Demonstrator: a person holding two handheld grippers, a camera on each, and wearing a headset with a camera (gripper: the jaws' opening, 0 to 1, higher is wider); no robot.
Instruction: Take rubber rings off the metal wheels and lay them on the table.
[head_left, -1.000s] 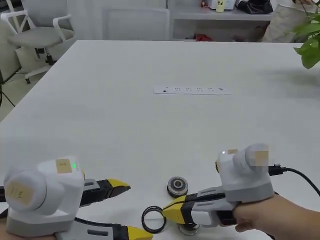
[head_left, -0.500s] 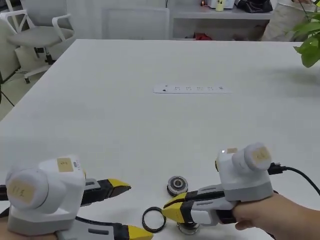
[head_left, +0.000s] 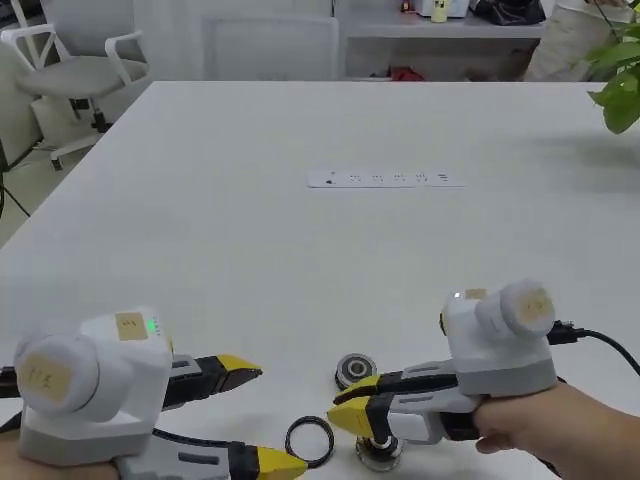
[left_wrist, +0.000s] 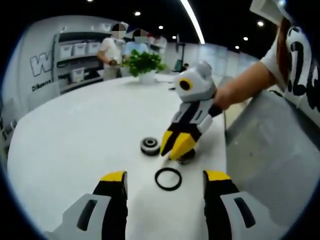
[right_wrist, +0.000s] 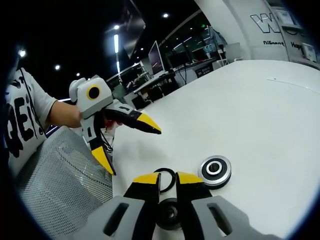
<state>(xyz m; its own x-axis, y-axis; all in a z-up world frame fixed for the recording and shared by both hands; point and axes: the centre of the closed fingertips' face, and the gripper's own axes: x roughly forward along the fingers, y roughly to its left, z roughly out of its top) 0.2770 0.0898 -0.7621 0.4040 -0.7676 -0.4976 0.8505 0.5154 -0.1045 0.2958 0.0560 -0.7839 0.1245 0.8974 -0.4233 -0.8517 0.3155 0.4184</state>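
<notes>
1. Head view: My left gripper (head_left: 255, 416) is low on the left with its jaws wide apart and nothing in them. My right gripper (head_left: 345, 405) is on the right with its jaws close together. One rubber ring (head_left: 290, 438) lies flat on the table (head_left: 300, 260), between my two grippers. A wheel (head_left: 378, 452) sits right under my right gripper. A second wheel (head_left: 355, 370) sits near it, a bit farther from me.

2. Left gripper view: My own jaws are far apart. The rubber ring (left_wrist: 168, 189) lies on the table just past them, in the gap. My right gripper (left_wrist: 177, 149) points its tips down by the near wheel. The second wheel (left_wrist: 150, 146) is just beside it.

3. Right gripper view: My own jaws have just a thin gap, and I see nothing between the tips. The dark wheel (right_wrist: 167, 216) is low between them; I cannot tell if they touch it. The second wheel (right_wrist: 215, 170) has a dark band around it, so I think its ring is on.

4. I think one ring is done. Next I must go to the second wheel, hold it down with one gripper, and pinch its ring with the other.
</notes>
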